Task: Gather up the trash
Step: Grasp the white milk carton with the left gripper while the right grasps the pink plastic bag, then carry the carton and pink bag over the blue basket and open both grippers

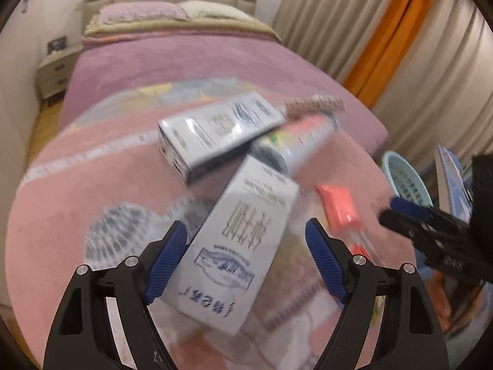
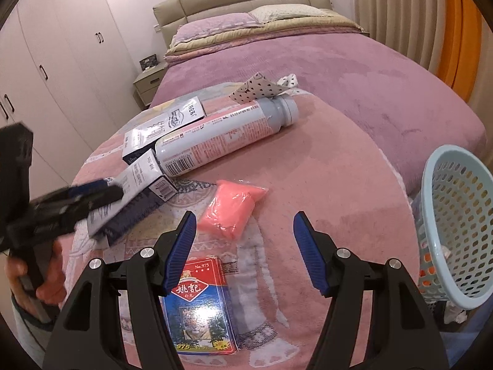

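Trash lies on a pink blanket [image 2: 323, 169] on the bed. My left gripper [image 1: 246, 259] is open around a white carton [image 1: 237, 246], its left pad touching the carton's side; it also shows in the right wrist view [image 2: 101, 197] at that carton [image 2: 138, 197]. A second white carton [image 1: 215, 132] [image 2: 163, 123] and a pink-white spray can [image 2: 225, 135] [image 1: 295, 141] lie behind. My right gripper [image 2: 243, 240] is open and empty above a pink packet [image 2: 231, 206] [image 1: 339, 206] and a playing-card box [image 2: 200, 305].
A light blue perforated basket [image 2: 456, 225] [image 1: 406, 178] stands at the bed's right edge with some scraps inside. A dotted paper scrap [image 2: 258, 89] lies beyond the can. Pillows, headboard, nightstand [image 2: 151, 83], wardrobe at left, curtains at right.
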`<state>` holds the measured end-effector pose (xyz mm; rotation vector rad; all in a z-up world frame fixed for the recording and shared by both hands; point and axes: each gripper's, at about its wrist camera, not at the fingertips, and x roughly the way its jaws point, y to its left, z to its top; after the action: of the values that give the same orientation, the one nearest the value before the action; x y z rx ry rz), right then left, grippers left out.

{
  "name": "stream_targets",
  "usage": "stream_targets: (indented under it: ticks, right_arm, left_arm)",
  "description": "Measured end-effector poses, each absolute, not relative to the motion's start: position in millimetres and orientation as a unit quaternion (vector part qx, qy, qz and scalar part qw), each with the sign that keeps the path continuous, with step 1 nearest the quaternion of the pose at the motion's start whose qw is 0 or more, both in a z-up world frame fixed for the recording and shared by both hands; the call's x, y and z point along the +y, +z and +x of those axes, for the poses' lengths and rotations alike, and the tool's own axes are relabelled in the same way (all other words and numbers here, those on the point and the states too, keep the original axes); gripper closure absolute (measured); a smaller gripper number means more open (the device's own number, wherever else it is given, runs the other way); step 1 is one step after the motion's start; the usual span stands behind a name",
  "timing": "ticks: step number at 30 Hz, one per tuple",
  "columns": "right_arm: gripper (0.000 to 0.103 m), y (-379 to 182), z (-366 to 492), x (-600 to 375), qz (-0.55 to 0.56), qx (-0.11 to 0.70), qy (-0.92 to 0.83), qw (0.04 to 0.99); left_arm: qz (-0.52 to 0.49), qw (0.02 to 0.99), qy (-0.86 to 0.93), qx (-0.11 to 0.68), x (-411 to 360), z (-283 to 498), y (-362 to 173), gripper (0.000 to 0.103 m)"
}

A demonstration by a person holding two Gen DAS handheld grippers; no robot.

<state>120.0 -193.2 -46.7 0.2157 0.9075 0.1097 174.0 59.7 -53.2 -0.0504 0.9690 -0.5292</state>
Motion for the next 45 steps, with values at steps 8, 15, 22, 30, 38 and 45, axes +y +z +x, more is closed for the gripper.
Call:
stream_targets:
  ticks: [8,15,22,30,38,45]
  right_arm:
    - [0.041,-61.8,133.8,-184.9,0.112,0.457,0.062,0.88]
    - [0.041,-80.1,150.0,-189.8,0.146,0.48,0.071,0.862]
    - [0.041,-82.5,159.0,-181.3,0.125,0.473,0.058,0.87]
    - [0.05,-85.0,164.8,-174.0,0.106,0.46,0.044,0.881]
    - [0.069,-84.8,150.9,-196.3,0.137,0.453,0.073,0.878]
    - [0.05,-81.2,134.7,-219.4,0.172,0.464,0.071,0.866]
  left_arm:
    - [0.036,0.856,-0.213,0.469,35.7,161.3,-66.4,0.025]
    - [0.041,0.858,-0.185,0.477,28.4,167.2,-80.9,0.033]
    - [0.026,0.867,-0.181,0.463,31.4,163.0,-79.4,0.043]
    - [0.007,0.877,-0.19,0.441,27.7,150.4,-69.7,0.046]
    - [-0.006,0.883,-0.205,0.423,24.0,136.4,-58.2,0.046]
    - [-0.019,0.88,-0.21,0.426,25.0,133.2,-62.9,0.046]
